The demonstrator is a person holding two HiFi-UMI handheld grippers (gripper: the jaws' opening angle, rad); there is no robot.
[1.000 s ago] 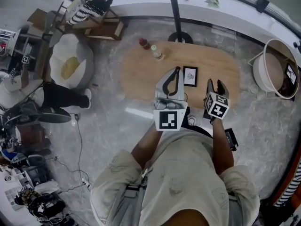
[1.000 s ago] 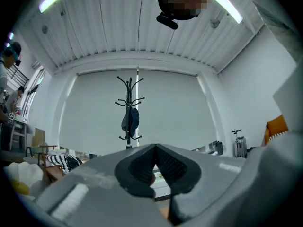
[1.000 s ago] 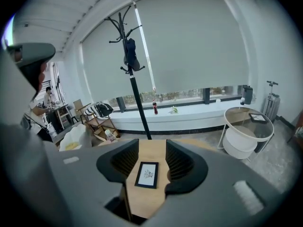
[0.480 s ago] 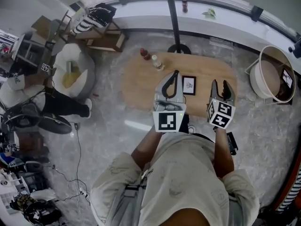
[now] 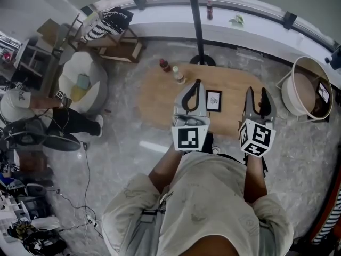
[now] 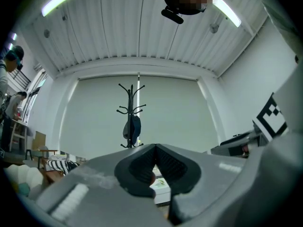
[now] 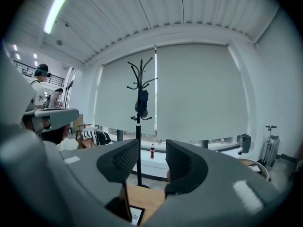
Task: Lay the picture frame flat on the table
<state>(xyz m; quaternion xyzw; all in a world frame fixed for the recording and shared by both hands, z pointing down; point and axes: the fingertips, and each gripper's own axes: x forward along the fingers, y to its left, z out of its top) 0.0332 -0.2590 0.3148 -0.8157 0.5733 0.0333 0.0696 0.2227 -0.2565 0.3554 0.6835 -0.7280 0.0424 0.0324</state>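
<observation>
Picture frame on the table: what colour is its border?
Black, around a white inside. The head view shows the picture frame best.

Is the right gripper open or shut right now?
Open: the right gripper shows its jaws apart, with nothing gripped between them.

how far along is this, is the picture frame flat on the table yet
Done: nothing certain. The small black picture frame sits on the oval wooden table, but whether flat or propped I cannot tell. In hand: nothing; the left gripper is shut and empty, the right gripper open, both clear of the frame. To do: if propped, reach it and lower it.
</observation>
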